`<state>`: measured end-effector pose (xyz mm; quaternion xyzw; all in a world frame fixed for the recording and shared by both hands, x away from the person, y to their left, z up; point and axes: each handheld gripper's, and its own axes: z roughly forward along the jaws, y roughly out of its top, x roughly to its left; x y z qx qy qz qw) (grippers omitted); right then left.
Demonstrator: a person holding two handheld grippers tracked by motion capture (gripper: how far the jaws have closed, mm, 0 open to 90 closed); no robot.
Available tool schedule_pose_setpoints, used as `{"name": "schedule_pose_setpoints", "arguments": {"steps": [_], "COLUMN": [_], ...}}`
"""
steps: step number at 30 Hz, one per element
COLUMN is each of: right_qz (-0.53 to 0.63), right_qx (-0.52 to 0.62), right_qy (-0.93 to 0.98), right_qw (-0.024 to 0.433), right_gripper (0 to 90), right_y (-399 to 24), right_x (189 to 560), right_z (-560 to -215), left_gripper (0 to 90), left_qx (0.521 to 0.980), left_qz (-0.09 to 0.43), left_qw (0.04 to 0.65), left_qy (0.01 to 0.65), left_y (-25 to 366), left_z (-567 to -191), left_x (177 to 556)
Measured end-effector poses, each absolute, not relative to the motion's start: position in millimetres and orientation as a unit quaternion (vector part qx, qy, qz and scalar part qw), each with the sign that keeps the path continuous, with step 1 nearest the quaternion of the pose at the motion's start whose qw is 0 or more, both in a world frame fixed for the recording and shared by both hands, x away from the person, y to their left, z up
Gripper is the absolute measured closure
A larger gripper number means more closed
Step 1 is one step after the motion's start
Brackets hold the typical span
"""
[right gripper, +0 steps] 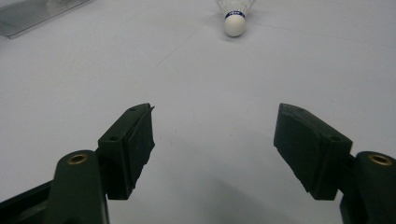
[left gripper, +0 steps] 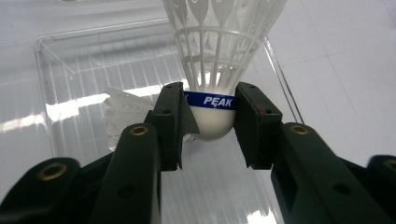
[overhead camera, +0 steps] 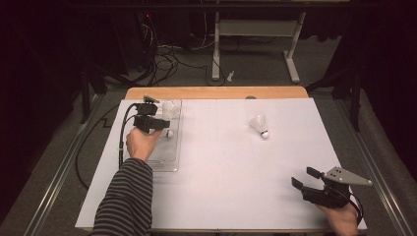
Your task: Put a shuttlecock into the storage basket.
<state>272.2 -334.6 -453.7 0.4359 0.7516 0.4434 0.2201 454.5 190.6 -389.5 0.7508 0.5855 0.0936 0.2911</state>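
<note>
Plenty of open white bench [overhead camera: 221, 177] in the middle and near side, with the clear plastic tray [overhead camera: 167, 162] sitting at the far left close to that edge. The left gripper [left gripper: 211, 122] has its black fingers [left gripper: 170, 123] clamped on the rounded white cork of a shuttlecock [left gripper: 219, 56] right over the tray, blue band reading "PEAK", white mesh skirt flaring upward, another white shuttlecock [left gripper: 122, 114] lying in the tray just beside it. The right gripper [right gripper: 214, 140] sits near the right corner with fingers spread wide on nothing, and a third shuttlecock [overhead camera: 259, 126] lies well apart at far centre-right.
</note>
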Motion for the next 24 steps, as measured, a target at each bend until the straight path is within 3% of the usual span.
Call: {"name": "schedule_pose_setpoints", "arguments": {"steps": [11, 17, 24], "right_qz": [0.443, 0.444, 0.444], "right_qx": [0.436, 0.436, 0.436], "right_qy": [0.752, 0.751, 0.751], "right_qw": [0.22, 0.22, 0.221], "right_gripper": [29.0, 29.0, 29.0], "right_y": [-334.5, -334.9, -335.0], "right_x": [272.3, 272.3, 272.1], "right_z": [-453.7, -453.7, -453.5], "left_gripper": [63.3, 51.2, 45.9], "left_qx": [0.749, 0.752, 0.759], "left_qz": [0.096, 0.098, 0.106], "left_qw": [0.285, 0.283, 0.283], "left_qy": [0.59, 0.587, 0.577], "left_y": [194.0, 192.5, 191.3], "left_z": [-390.9, -391.0, -385.7], "left_x": [455.6, 455.0, 447.5]}}
